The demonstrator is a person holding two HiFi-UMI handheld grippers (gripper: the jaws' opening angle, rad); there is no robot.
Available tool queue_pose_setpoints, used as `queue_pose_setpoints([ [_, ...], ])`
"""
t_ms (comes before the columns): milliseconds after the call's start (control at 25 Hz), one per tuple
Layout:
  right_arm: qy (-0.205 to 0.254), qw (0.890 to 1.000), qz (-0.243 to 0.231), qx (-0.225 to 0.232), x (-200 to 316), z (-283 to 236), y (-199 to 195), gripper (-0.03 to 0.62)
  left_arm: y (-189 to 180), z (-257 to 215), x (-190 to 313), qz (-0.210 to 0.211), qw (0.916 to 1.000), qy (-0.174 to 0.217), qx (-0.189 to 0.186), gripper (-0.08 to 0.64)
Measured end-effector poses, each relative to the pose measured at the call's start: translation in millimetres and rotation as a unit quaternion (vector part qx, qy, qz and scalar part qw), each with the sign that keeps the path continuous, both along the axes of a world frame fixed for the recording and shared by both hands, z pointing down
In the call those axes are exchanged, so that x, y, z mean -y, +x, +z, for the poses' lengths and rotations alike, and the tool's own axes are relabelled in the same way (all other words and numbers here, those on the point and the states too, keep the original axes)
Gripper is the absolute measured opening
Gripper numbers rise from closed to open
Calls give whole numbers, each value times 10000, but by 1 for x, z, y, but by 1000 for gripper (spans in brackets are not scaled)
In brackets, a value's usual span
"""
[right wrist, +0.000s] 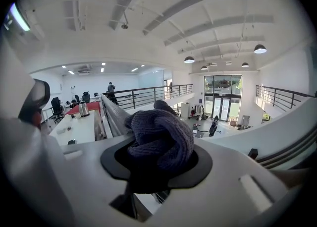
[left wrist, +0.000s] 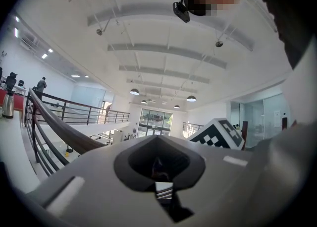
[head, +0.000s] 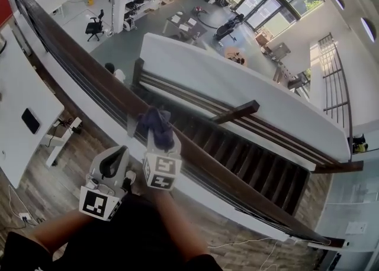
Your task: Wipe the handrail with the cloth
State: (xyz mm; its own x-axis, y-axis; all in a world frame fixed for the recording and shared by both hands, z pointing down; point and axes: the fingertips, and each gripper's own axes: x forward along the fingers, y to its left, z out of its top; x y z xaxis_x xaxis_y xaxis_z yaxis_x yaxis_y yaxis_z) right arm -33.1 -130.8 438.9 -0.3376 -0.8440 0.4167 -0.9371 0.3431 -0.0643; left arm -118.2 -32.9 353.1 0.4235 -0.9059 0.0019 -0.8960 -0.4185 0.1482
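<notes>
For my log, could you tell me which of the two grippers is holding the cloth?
The right gripper: its fingers are shut on the dark cloth, while the left gripper has none.

The knitted cloth [right wrist: 161, 134] is dark blue-grey, and the handrail [head: 89, 63] is dark brown.

The dark blue-grey knitted cloth [head: 156, 123] [right wrist: 161, 139] is bunched into a loose, folded wad, clamped between the jaws of the right gripper [head: 157, 135], with its bulk bulging out past them. It rests on top of the dark brown wooden handrail [head: 249, 192] [right wrist: 111, 114], a long, flat-topped rail that runs diagonally from the upper left to the lower right of the head view, above thin horizontal bars
</notes>
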Motion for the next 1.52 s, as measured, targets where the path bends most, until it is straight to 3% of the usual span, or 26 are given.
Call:
queue_pose_setpoints([
  [1000, -141, 9955, 913, -229, -29, 2, 63, 149, 43, 3, 10, 974, 9952, -112, -64, 0],
  [1520, -100, 9926, 1208, -117, -41, 0, 87, 149, 62, 2, 8, 1365, 9906, -87, 53, 0],
])
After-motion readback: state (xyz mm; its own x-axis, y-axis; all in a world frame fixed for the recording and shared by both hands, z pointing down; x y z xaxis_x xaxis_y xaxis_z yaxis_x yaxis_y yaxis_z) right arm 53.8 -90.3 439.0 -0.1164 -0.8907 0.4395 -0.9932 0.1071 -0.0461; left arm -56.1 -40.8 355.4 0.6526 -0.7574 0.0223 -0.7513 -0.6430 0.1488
